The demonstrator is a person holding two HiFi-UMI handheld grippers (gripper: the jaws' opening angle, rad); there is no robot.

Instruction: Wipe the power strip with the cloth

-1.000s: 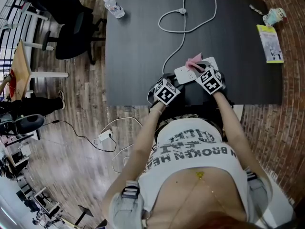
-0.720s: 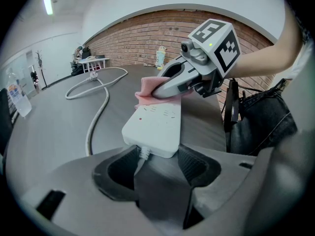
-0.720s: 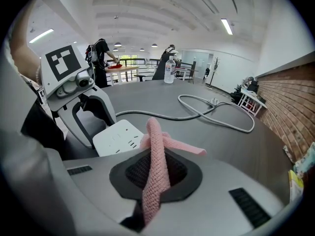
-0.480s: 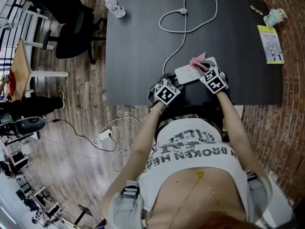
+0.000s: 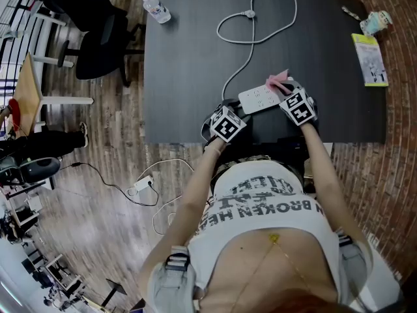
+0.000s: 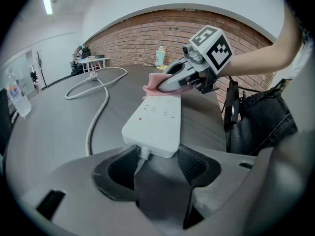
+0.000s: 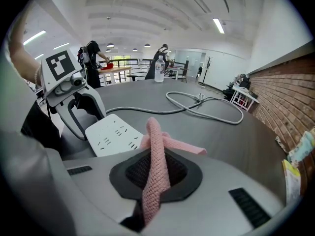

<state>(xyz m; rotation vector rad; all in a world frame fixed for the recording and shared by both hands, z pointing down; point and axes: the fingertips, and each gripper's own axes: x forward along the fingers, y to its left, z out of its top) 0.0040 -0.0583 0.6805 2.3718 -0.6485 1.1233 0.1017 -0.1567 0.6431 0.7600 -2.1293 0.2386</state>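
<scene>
The left gripper (image 6: 156,157) has its jaws set wide against the cord end of the white plastic power strip (image 6: 157,118) — clamping it flat on the dark grey table (image 5: 189,57). The right gripper (image 7: 156,167) pinches the pink knit cloth (image 7: 157,141) — jaws closed on the fabric, whose free end rests on the strip's far end.

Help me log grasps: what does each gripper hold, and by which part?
The right gripper pinches the pink cloth by a bunched fold, its end trailing forward. The left gripper appears to clamp the power strip by its cord end.
</scene>
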